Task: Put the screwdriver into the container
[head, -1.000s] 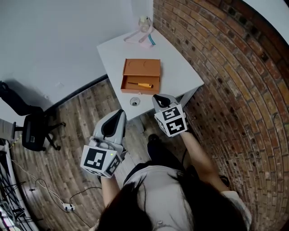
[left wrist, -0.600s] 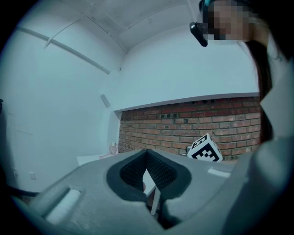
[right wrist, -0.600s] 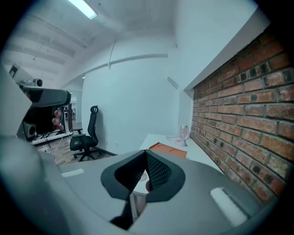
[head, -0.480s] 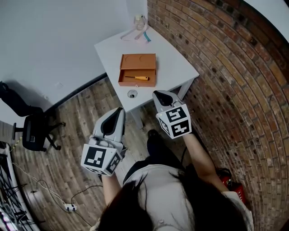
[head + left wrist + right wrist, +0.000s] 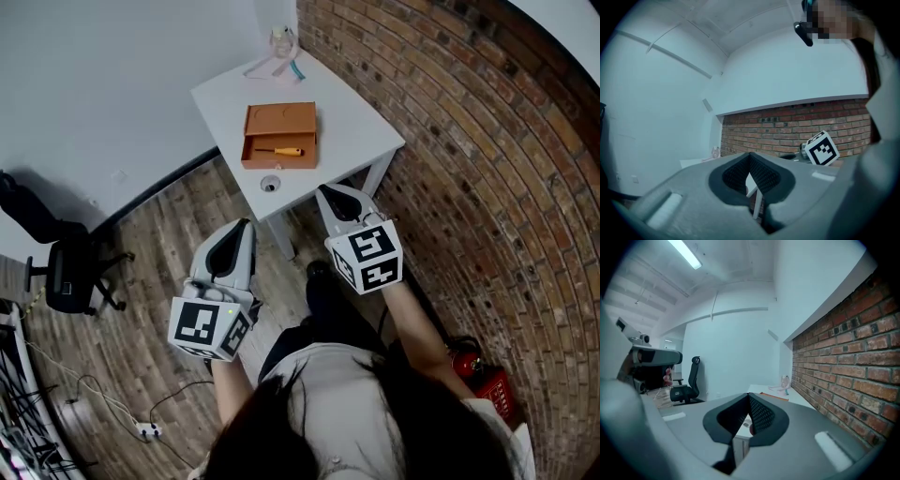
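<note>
The screwdriver [image 5: 278, 151], yellow-handled, lies inside the open orange container [image 5: 277, 165] on the white table [image 5: 347, 122] at the top of the head view. Both grippers hang over the wooden floor, short of the table's near edge and well apart from the container. My left gripper [image 5: 242, 228] [image 5: 750, 155] is shut, its pads meeting with nothing between them. My right gripper [image 5: 330, 194] [image 5: 749, 396] is also shut and holds nothing. The right gripper's marker cube [image 5: 820, 149] shows in the left gripper view.
A small round object [image 5: 270, 184] sits near the table's front edge; a bottle [image 5: 279, 37] and pink-white items stand at its back. A brick wall [image 5: 487, 141] runs along the right. An office chair [image 5: 66, 272], floor cables [image 5: 141, 429] and a red extinguisher [image 5: 473, 370] are around.
The table and container have slid farther up and away in the head view as the person backed off. Both grippers stayed shut and empty; the screwdriver stayed in the container.
</note>
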`<action>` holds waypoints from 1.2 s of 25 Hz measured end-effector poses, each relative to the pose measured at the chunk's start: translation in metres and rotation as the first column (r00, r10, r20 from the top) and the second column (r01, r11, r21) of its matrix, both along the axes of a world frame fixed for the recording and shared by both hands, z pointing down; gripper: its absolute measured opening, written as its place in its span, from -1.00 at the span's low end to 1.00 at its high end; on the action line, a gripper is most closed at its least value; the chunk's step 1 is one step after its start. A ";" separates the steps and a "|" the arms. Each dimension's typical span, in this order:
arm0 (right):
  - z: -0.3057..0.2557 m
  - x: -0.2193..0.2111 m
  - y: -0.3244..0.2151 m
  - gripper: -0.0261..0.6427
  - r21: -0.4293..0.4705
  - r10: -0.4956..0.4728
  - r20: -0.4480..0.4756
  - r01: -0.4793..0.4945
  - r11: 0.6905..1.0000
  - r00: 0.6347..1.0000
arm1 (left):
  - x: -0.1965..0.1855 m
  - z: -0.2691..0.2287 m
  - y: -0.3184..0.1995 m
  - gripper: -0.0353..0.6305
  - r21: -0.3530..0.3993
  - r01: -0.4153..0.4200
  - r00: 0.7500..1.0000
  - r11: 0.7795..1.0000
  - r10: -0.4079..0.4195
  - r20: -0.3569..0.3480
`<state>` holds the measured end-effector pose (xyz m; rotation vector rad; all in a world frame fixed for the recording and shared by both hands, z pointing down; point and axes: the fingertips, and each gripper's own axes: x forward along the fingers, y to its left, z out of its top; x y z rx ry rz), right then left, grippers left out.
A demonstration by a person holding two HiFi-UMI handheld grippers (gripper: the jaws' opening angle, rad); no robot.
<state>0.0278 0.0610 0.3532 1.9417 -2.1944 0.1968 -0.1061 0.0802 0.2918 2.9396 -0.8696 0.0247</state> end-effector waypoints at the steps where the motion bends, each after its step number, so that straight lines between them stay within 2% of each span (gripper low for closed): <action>1: -0.004 -0.001 0.004 -0.91 0.013 0.004 0.002 -0.004 1.000 1.000 | -0.001 -0.001 0.001 -0.89 0.003 0.002 1.000 1.000 -0.002 -0.001; 8: -0.036 -0.006 0.028 -0.91 0.109 0.030 0.005 -0.030 0.994 1.000 | -0.004 -0.004 0.003 -0.89 0.030 0.018 1.000 0.999 -0.018 0.001; 13: -0.048 -0.005 0.038 -0.91 0.144 0.034 0.011 -0.036 0.989 0.999 | 0.001 -0.009 0.001 -0.89 0.049 0.026 1.000 0.998 -0.026 -0.005; 30: -0.056 0.010 0.075 -0.91 0.123 -0.050 0.002 0.049 0.991 0.999 | 0.033 -0.018 0.040 -0.89 0.033 0.058 0.998 0.998 -0.057 -0.009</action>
